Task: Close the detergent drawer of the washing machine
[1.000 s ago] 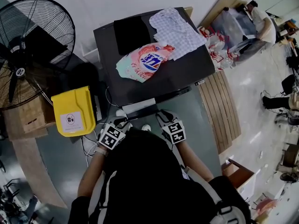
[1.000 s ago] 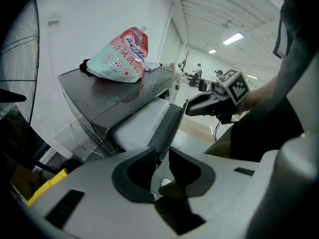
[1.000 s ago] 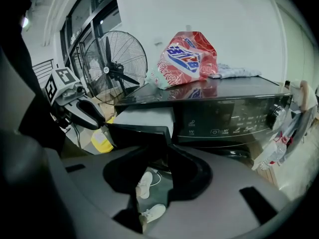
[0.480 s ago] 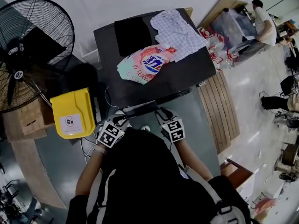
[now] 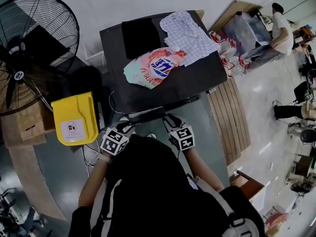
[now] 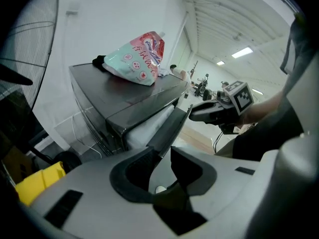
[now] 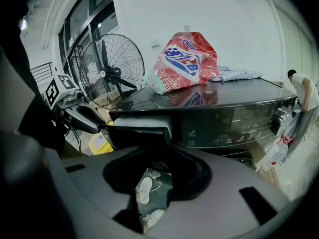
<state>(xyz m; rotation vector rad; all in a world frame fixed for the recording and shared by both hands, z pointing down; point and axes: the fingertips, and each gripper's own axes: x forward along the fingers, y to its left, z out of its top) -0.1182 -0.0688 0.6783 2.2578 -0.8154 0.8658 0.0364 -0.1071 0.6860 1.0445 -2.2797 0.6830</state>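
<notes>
The dark washing machine (image 5: pixel 197 75) stands in front of me, with its detergent drawer (image 5: pixel 146 114) a short way out at the front left. In the left gripper view the drawer's dark front panel (image 6: pixel 169 126) runs edge-on down between the jaws of my left gripper (image 6: pixel 163 168). Those jaws are opening, and a gap shows beside the panel. My right gripper (image 7: pixel 154 176) is open, its fingertips at the lower right corner of the drawer front (image 7: pixel 139 136). The drawer's white inside (image 7: pixel 134 121) shows above. From the head view, the left gripper (image 5: pixel 123 129) and right gripper (image 5: pixel 171 121) flank the drawer.
On the machine's top lie a detergent bag (image 5: pixel 153 65), a checked cloth (image 5: pixel 187 31) and a black item (image 5: pixel 139 33). A yellow bin (image 5: pixel 75 118) and a big fan (image 5: pixel 29 58) stand to the left, a wooden pallet (image 5: pixel 232 117) to the right. A person (image 5: pixel 281 26) is far back right.
The drawer has slid in toward the machine: less of its white inside shows in the head view. Both grippers have followed it slightly.
</notes>
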